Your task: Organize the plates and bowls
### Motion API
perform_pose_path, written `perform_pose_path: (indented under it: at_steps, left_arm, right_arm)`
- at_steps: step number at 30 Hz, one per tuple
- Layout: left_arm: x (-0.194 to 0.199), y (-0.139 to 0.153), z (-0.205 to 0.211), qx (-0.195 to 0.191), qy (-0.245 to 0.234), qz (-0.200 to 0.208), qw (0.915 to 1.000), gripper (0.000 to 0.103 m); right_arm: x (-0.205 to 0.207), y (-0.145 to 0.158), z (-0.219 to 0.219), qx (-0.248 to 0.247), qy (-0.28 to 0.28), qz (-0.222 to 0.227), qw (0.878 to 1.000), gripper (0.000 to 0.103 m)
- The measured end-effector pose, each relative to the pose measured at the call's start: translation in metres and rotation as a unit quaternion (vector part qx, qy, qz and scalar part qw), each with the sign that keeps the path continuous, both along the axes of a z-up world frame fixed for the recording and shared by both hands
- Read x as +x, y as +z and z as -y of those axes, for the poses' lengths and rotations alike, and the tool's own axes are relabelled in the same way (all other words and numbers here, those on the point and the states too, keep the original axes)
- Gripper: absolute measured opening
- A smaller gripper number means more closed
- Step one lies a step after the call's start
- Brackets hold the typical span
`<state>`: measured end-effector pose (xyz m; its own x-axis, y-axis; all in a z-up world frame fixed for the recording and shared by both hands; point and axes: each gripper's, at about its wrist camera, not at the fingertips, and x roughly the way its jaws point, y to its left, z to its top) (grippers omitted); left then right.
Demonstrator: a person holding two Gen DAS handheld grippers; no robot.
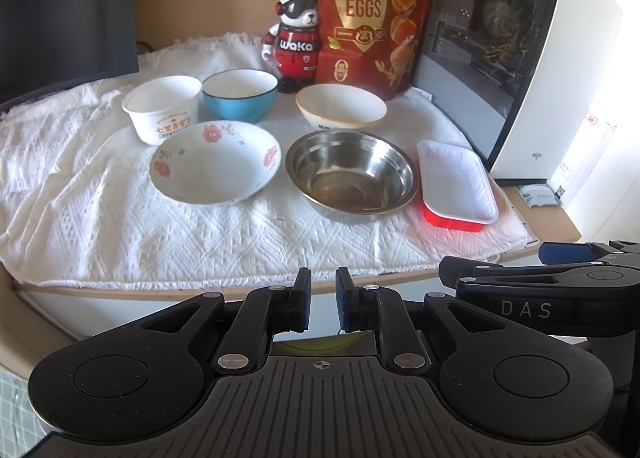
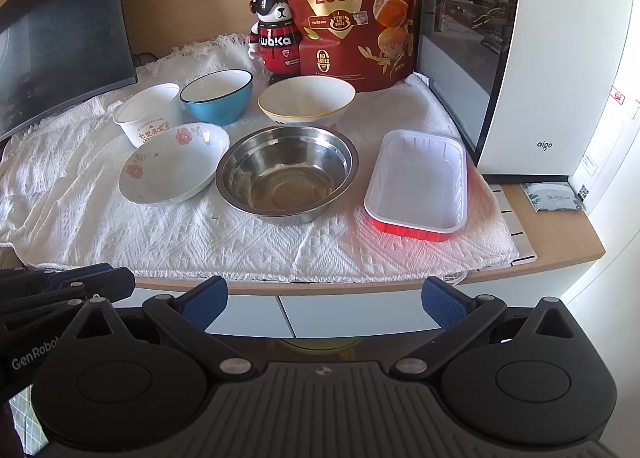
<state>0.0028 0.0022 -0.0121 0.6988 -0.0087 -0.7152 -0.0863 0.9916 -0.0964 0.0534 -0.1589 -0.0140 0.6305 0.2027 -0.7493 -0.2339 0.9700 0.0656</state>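
Note:
On a white cloth (image 1: pixel 120 218) stand a white paper tub (image 1: pixel 164 108), a blue bowl (image 1: pixel 239 95), a gold-rimmed white bowl (image 1: pixel 341 106), a floral bowl (image 1: pixel 215 161), a steel bowl (image 1: pixel 352 174) and a red tray with white inside (image 1: pixel 456 186). In the right wrist view they are the tub (image 2: pixel 148 114), blue bowl (image 2: pixel 218 96), white bowl (image 2: pixel 306 100), floral bowl (image 2: pixel 174 162), steel bowl (image 2: pixel 286 172) and tray (image 2: pixel 418 184). My left gripper (image 1: pixel 323 300) is nearly shut and empty, in front of the desk edge. My right gripper (image 2: pixel 324 304) is open and empty, also short of the desk.
A quail-egg bag (image 1: pixel 372 14) and a panda figure (image 1: pixel 296 38) stand at the back. A white computer case (image 1: pixel 520 58) is on the right, a dark monitor (image 1: pixel 60 18) on the left. A small packet (image 2: pixel 554 196) lies by the case.

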Motion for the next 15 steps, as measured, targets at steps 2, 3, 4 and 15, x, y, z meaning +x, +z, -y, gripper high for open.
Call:
perform_pose_path:
  at_steps: [2, 3, 4, 15]
  left_arm:
    - [0.0003, 0.0, 0.0001, 0.0, 0.0, 0.0, 1.0, 0.016]
    - [0.0005, 0.0003, -0.0003, 0.0, 0.0, 0.0, 1.0, 0.016]
    - [0.0006, 0.0003, -0.0004, 0.0, 0.0, -0.001, 1.0, 0.016]
    - [0.0038, 0.0006, -0.0006, -0.001, 0.001, -0.006, 1.0, 0.016]
  right_arm:
    - [0.0003, -0.0013, 0.0005, 0.0, 0.0, -0.001, 1.0, 0.103]
    - [0.0003, -0.0015, 0.0006, 0.0, 0.0, 0.0, 1.0, 0.103]
    - [0.0002, -0.0017, 0.0006, 0.0, 0.0, 0.0, 1.0, 0.103]
    - [0.0021, -0.0032, 0.0009, 0.001, 0.001, -0.002, 1.0, 0.103]
